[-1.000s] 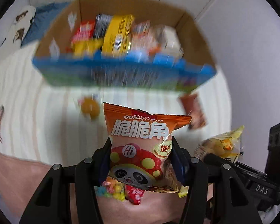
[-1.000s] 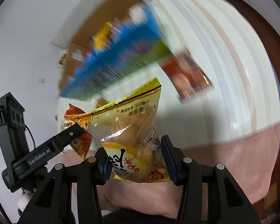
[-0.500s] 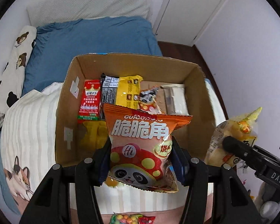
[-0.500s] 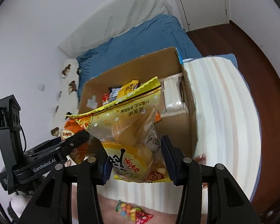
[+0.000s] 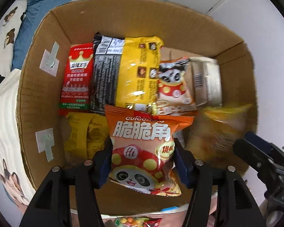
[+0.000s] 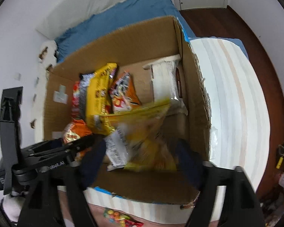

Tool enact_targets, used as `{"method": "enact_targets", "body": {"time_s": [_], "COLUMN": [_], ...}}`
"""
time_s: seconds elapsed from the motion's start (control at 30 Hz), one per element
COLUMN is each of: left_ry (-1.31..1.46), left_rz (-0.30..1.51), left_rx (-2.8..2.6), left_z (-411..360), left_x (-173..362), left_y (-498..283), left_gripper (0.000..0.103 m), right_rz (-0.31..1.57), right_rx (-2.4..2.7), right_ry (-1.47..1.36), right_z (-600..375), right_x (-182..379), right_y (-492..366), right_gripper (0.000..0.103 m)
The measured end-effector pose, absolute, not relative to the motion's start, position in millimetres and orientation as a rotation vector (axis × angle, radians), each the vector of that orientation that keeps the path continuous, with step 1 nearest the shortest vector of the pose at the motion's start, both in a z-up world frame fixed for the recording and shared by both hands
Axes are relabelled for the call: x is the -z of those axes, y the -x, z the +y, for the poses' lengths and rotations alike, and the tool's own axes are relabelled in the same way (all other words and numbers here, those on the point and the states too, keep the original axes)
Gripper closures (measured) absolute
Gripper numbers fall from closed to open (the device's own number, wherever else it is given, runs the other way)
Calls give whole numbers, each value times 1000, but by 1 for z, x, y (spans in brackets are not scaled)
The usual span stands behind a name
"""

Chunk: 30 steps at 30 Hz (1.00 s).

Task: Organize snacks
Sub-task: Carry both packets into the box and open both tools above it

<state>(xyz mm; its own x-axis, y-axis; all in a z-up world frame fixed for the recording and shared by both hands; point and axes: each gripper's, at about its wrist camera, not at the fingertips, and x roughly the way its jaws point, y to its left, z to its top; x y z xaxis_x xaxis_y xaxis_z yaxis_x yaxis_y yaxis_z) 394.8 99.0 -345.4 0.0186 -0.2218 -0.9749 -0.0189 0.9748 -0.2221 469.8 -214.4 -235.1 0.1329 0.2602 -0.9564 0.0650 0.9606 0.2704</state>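
An open cardboard box (image 5: 37, 94) on the bed holds several snack packs: a red one (image 5: 76, 83), a black one (image 5: 106, 75), a yellow one (image 5: 140, 70) and a white one (image 5: 206, 81). My left gripper (image 5: 142, 160) is shut on an orange panda snack bag (image 5: 142, 151), held inside the box near its front wall. My right gripper (image 6: 140, 155) has its fingers spread wide. The yellow snack bag (image 6: 142, 130) is blurred between them over the box (image 6: 191, 87), and seems loose. It also shows blurred in the left wrist view (image 5: 221, 124).
The box stands on a white striped blanket (image 6: 232, 98) over a blue bed (image 6: 123, 19). A colourful candy pack (image 6: 119, 215) lies on the pink cover in front of the box. Dark wood floor (image 6: 265, 37) is at the right.
Both grippers moved forward and down into the box. The right gripper's fingers have spread and the yellow bag is slipping out, blurred. The left still grips the orange bag.
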Motion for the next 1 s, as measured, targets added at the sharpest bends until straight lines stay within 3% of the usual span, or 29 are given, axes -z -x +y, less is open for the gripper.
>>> {"method": "enact_targets", "body": {"time_s": [0.03, 0.07, 0.1, 0.13, 0.5, 1.0], "left_ry": [187, 181, 181, 184, 136, 92], "left_rz": [1543, 1536, 1529, 1525, 1435, 1232], "left_rx": [155, 146, 143, 145, 113, 47], "left_z": [100, 101, 102, 104, 108, 107], "left_x": [347, 347, 347, 346, 324, 280], "left_y": [-394, -394, -393, -393, -379, -326], "left_gripper": [18, 8, 8, 8, 8, 8], "right_rz": [1443, 1452, 1460, 1461, 1445, 1267], "right_rx": [-146, -145, -140, -141, -130, -110], "right_ry": [-253, -237, -224, -218, -182, -98], "right_z": [-212, -210, -209, -209, -208, -200], "right_x": [237, 240, 242, 243, 243, 206], "right_y": [-470, -470, -470, -469, -460, -416], "right_gripper": [21, 16, 8, 7, 7, 7]}}
